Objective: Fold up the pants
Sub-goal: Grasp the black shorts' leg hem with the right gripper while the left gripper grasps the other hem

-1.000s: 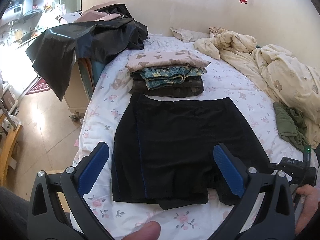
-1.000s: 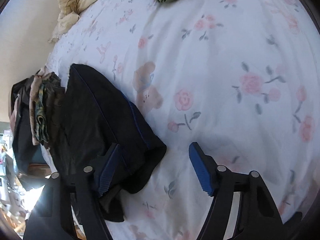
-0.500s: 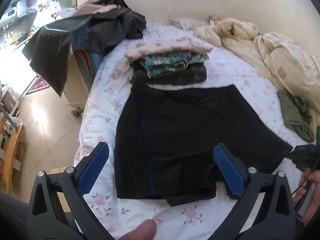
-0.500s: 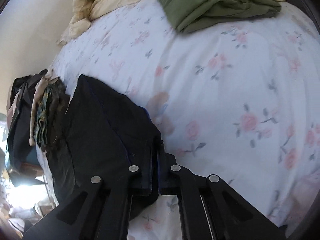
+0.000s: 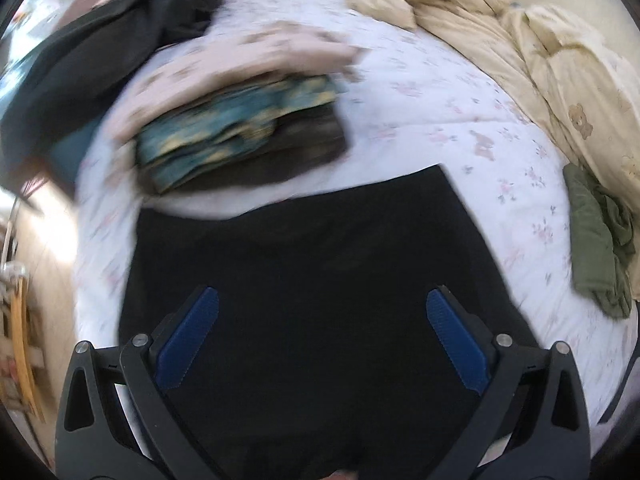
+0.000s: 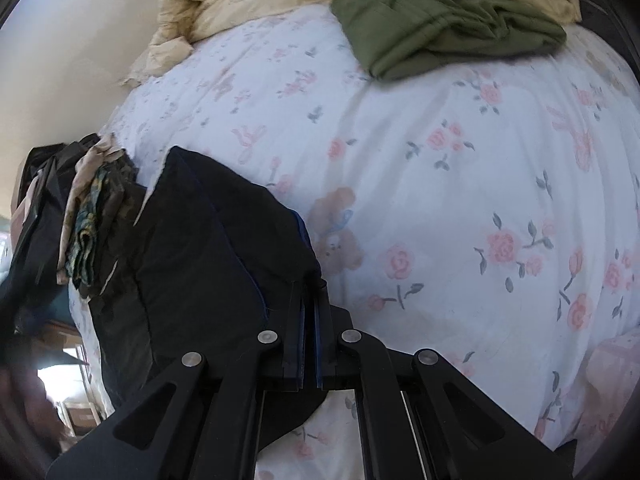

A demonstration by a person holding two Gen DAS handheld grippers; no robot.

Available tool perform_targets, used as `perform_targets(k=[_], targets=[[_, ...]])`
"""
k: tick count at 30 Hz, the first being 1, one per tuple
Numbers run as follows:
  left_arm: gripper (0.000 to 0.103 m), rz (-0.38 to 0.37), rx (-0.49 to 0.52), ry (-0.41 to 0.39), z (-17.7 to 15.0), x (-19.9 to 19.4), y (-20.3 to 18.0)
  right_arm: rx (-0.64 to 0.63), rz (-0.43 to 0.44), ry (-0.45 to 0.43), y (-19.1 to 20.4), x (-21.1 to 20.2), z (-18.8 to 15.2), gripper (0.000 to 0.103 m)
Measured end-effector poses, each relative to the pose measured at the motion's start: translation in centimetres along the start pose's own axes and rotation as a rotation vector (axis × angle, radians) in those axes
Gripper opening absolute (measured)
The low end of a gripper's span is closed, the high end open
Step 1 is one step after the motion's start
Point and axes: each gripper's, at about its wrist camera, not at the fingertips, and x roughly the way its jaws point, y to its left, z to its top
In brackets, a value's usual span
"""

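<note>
Black shorts (image 5: 312, 264) with a thin blue side stripe lie spread on the flowered bedsheet (image 5: 460, 120). My left gripper (image 5: 322, 320) hangs open above their middle, blue pads wide apart, nothing between them. In the right wrist view my right gripper (image 6: 308, 296) is shut on the right leg hem of the black shorts (image 6: 208, 248), and that corner is lifted a little off the flowered bedsheet (image 6: 460, 200), the cloth bunching in folds.
A stack of folded clothes (image 5: 240, 120) sits just beyond the shorts' waistband. Dark garments (image 5: 100, 56) are heaped at the bed's left edge. A cream duvet (image 5: 540, 60) and a crumpled green garment (image 5: 596, 240) lie to the right. The floor (image 5: 36, 240) drops off on the left.
My right gripper closed on the shorts' right leg hem and raised it slightly. My left gripper swept forward over the shorts, staying open; its view is now blurred.
</note>
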Motion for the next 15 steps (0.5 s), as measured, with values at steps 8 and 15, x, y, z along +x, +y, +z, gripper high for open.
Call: perform_targets(k=[8,15], targets=[[0.1,-0.032,0.135,0.231,6.9,9.8,-10.9,-0.043,0.042,0.031,0.6,0.7,0.2,0.003],[0.075,0.053,0.157,0.292,9.3,16.0,-14.4,-0.059,0.066,0.064,1.2,2.0,0.6,0.002]])
